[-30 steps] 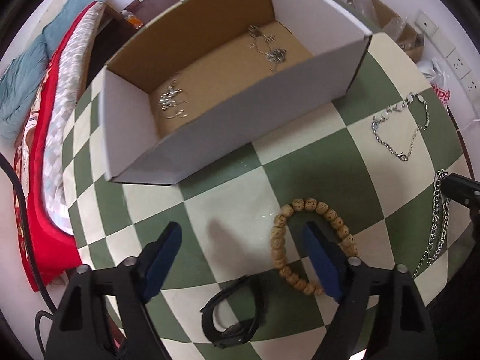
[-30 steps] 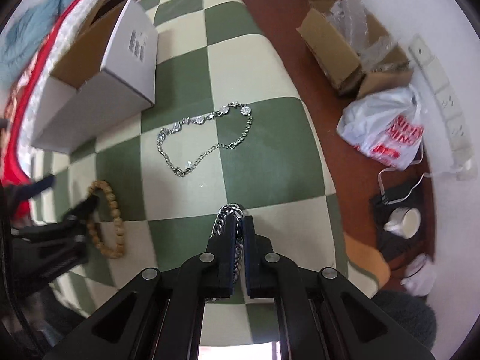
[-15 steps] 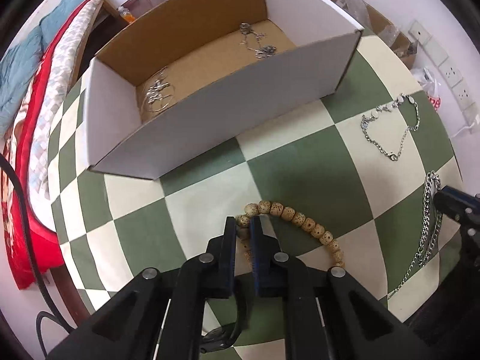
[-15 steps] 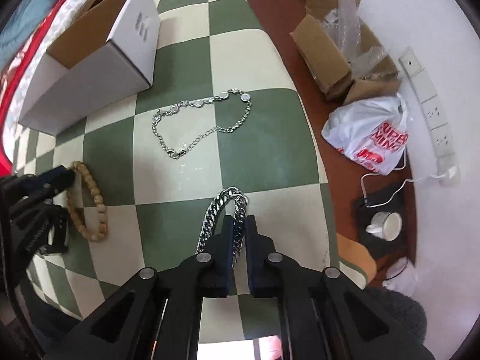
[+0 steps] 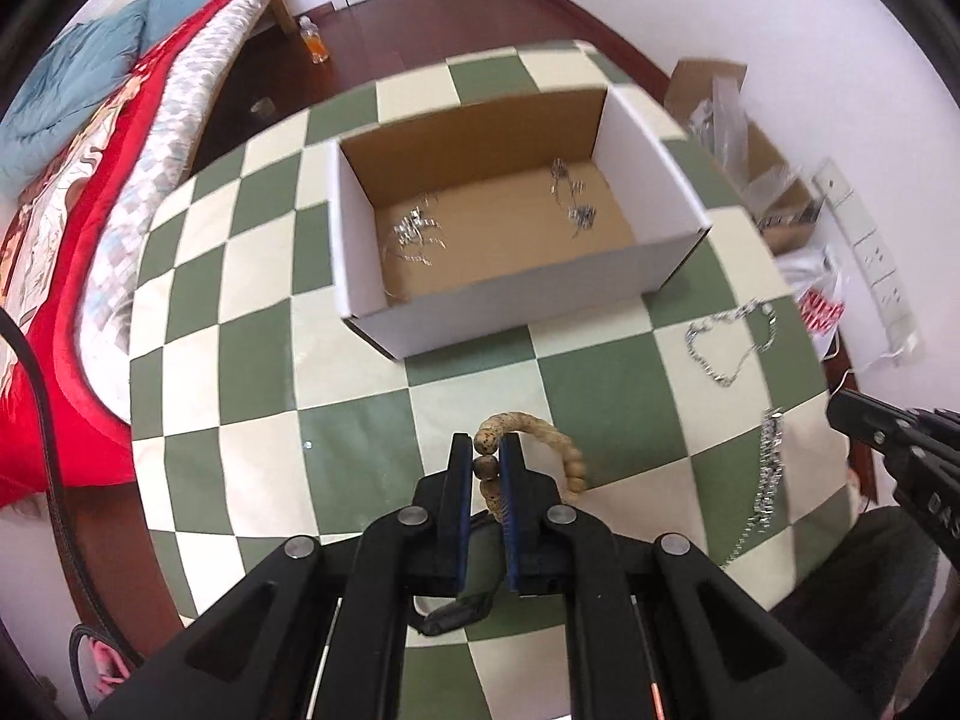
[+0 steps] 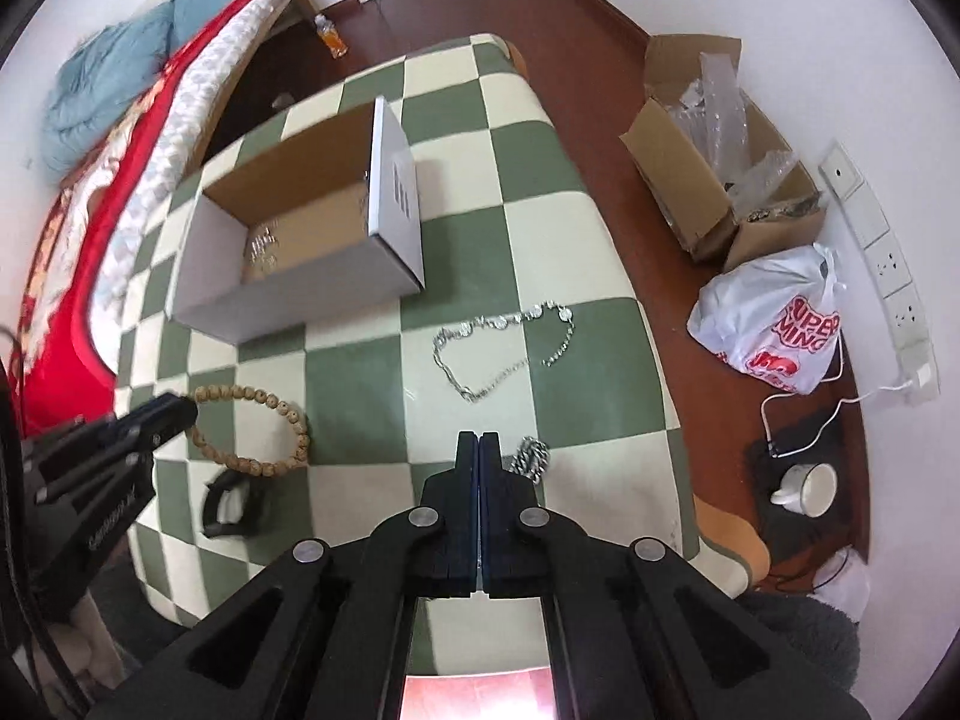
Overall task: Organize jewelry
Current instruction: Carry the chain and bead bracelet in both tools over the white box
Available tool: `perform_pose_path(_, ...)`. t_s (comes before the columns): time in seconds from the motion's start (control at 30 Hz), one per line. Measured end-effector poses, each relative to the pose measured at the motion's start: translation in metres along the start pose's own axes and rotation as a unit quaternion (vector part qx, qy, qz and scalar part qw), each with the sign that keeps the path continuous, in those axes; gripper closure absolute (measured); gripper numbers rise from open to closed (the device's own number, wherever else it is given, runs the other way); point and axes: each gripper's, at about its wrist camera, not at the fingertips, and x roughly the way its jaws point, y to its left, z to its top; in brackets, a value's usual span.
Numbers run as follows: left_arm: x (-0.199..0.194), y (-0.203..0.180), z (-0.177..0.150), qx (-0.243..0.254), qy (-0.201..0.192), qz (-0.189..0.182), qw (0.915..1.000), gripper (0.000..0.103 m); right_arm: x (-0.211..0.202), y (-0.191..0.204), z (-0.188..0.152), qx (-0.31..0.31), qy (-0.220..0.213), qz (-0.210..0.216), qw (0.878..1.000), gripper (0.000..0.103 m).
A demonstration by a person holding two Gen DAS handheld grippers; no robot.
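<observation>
Left wrist view:
- The left gripper (image 5: 486,468) is closed down to bead width on the bead bracelet (image 5: 558,450). Two or three beads sit clamped between the jaws.
- The rest of the bracelet arcs out to the right of the jaws and droops behind them, so it appears lifted off the cloth (image 5: 252,360).
- Handling, as a judgement: light, hard beads on a flexible cord. The loop will swing and sag. The beads are round and may roll out of the pads, so a grip across several beads is the safer hold.
- The box (image 5: 528,294) stands ahead of the gripper, open at the top. Two small silver pieces (image 5: 414,234) already lie on its floor.
- A fine silver chain (image 5: 729,342) lies on the cloth ahead and to the right.
- The right gripper (image 5: 840,408) enters from the far right with a link chain (image 5: 768,468) hanging at its tip.

Right wrist view:
- The right gripper (image 6: 480,450) shows its jaws fully together, with no gap visible.
- The link chain (image 6: 531,459) appears just right of the jaw tips. Whether it is pinched or only hangs beside the jaws cannot be told from this view.
- Handling, as a judgement: heavier metal links, limp and slippery. Pinch across a link, not along the chain.
- The fine chain (image 6: 504,354) lies ahead on the cloth. The box (image 6: 300,294) stands ahead to the left.
- The left gripper (image 6: 180,411) is at the far left, with the bracelet (image 6: 264,420) looped at its tip.
</observation>
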Motion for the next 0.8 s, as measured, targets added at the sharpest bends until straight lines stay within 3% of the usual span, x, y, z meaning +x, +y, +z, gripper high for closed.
perform_pose_path(0.1,-0.005,-0.004,0.0,-0.001,-0.006,0.002,1.0,0.097,0.026,-0.022,0.004,0.045,0.053,0.02,0.997,0.098)
perform_pose_path(0.17,-0.003,-0.007,0.0,-0.002,-0.006,0.005,1.0,0.097,0.046,-0.033,-0.001,0.058,0.082,0.009,0.995,0.076)
perform_pose_path(0.2,-0.002,-0.007,-0.001,-0.002,-0.005,0.008,1.0,0.097,0.054,-0.036,-0.005,0.059,0.091,-0.003,0.994,0.054)
perform_pose_path(0.23,0.001,-0.008,-0.002,-0.003,-0.003,0.01,0.9999,0.097,0.06,-0.037,-0.008,0.059,0.095,-0.008,0.994,0.047)
perform_pose_path(0.3,0.006,-0.007,-0.004,-0.006,0.003,0.009,0.9999,0.097,0.072,-0.036,-0.014,0.051,0.105,-0.019,0.993,0.048)
perform_pose_path(0.33,0.009,-0.007,-0.005,-0.007,0.005,0.009,0.9999,0.097,0.074,-0.032,-0.017,0.039,0.094,-0.032,0.994,0.056)
perform_pose_path(0.37,0.011,-0.006,-0.007,-0.007,0.008,0.01,0.9999,0.097,0.073,-0.027,-0.016,0.026,0.087,-0.042,0.995,0.079)
perform_pose_path(0.4,0.014,-0.005,-0.008,-0.008,0.01,0.011,0.9999,0.097,0.073,-0.021,-0.016,0.013,0.085,-0.042,0.995,0.094)
perform_pose_path(0.57,0.016,0.0,-0.01,-0.015,0.012,0.009,0.9998,0.097,0.071,-0.01,-0.006,0.016,0.065,-0.04,0.997,0.094)
perform_pose_path(0.8,-0.014,0.01,-0.005,-0.033,-0.016,-0.013,0.9993,0.097,0.022,-0.005,0.007,0.017,0.015,0.02,1.0,0.094)
